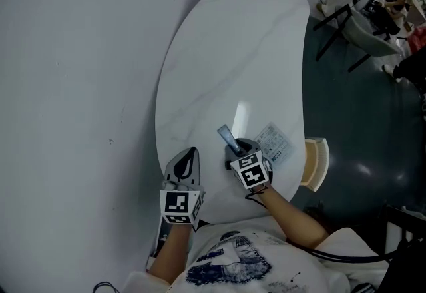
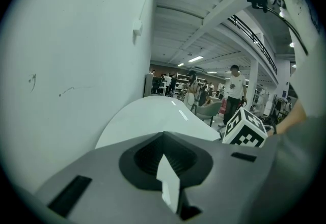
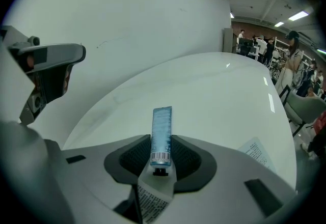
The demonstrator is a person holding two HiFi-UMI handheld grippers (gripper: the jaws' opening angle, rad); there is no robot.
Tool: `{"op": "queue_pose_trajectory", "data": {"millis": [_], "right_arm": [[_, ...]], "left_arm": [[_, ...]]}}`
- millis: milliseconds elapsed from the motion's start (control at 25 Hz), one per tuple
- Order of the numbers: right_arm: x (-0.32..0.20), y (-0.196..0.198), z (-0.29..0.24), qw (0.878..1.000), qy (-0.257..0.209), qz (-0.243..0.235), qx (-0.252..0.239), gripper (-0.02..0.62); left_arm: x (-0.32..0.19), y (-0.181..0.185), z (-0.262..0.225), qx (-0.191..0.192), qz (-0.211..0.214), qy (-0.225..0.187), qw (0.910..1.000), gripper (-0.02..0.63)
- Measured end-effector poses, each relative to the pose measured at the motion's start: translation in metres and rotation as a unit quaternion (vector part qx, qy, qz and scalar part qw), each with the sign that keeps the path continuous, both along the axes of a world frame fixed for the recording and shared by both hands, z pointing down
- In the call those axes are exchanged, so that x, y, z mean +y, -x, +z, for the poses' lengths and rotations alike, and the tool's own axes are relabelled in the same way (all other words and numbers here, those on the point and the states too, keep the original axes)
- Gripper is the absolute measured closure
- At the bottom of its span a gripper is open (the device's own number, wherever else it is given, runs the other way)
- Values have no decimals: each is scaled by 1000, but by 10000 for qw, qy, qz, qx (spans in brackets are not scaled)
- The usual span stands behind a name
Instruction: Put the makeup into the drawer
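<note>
Right claw [image 3: 162, 142]: jaws closed part-way onto a makeup tube [image 3: 162, 125], with a pad against each flat side of it.
- Tube is blue. A barcode band and a dark cap sit at the end nearest the claw's body.
- The flat crimped end juts out past the claw tips.
- The tube lies along the claw's own line and points away from the person.
- Cannot tell whether the far end touches the surface below.

Left claw [image 2: 164, 139]: jaws drawn together to a point, nothing between the pads.
- In the head view it sits just to the left of the right claw, the two apart and not touching.
- Its marker cube is nearest the person.

Tabletop [image 1: 233, 52]: white, oval, faintly veined. It stretches ahead of both claws.
- A pale wall [image 1: 66, 85] runs close along the far side of the left claw.

Printed sachet [image 1: 274, 142]: lies flat on the tabletop just to the right of the right claw, beyond its tips. It is not in contact with the claw or the tube.

Tan object [image 1: 314, 164]: has a pale ribbed edge and sits off the tabletop's rim, further right of the right claw. Cannot tell what it is.

The person's forearm runs from each claw back to a white printed shirt [image 1: 233, 262].
</note>
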State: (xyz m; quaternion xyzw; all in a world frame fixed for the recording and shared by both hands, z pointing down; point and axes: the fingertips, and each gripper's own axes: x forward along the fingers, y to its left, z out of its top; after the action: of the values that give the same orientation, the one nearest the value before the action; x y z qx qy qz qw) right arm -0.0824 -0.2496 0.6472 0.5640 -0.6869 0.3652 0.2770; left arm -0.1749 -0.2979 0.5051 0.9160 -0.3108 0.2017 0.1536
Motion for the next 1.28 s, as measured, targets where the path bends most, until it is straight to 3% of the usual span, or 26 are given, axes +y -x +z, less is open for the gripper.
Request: {"op": "queue_pose_trajectory", "data": {"millis": [760, 1280], "right_arm": [[25, 0, -33, 9987, -448, -239, -4, 463], [112, -40, -76, 9959, -881, -71, -210, 463]], "left_arm": [[44, 26, -28, -23, -536, -307, 9981, 558], [129, -8, -51, -48, -540, -632, 9965, 558]]}}
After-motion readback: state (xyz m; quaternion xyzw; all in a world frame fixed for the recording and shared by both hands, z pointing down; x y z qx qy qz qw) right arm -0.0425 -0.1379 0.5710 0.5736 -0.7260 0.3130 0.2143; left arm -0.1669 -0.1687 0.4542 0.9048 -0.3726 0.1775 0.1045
